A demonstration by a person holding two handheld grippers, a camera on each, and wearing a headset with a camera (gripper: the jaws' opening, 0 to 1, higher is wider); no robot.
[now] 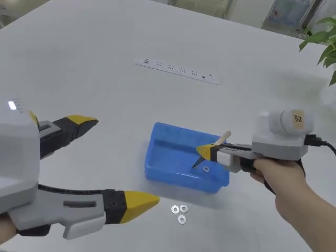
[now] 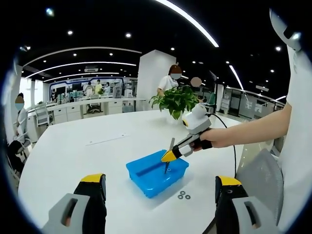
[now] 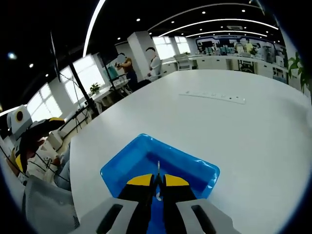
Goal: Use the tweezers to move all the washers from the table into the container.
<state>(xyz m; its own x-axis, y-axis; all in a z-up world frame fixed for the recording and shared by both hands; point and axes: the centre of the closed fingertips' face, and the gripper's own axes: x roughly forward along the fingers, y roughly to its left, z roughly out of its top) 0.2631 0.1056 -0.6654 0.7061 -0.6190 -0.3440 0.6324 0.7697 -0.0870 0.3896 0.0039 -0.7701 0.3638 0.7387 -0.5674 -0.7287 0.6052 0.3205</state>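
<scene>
Here the right tool (image 1: 206,151) pinches tweezers (image 1: 197,162) over the container (image 1: 163,149) — washers (image 1: 180,212) just outside.

one blue container (image 1: 167,152); one washer (image 1: 206,169) inside it, three washers (image 1: 180,211) just beside it, one tweezers (image 1: 197,161) over it.

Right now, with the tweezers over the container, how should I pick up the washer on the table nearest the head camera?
The washer lies flat, seemingly clear of the other two. Probably lower the tweezers from above on its near side: one tip in the hole, one outside, pinching the ring.
</scene>
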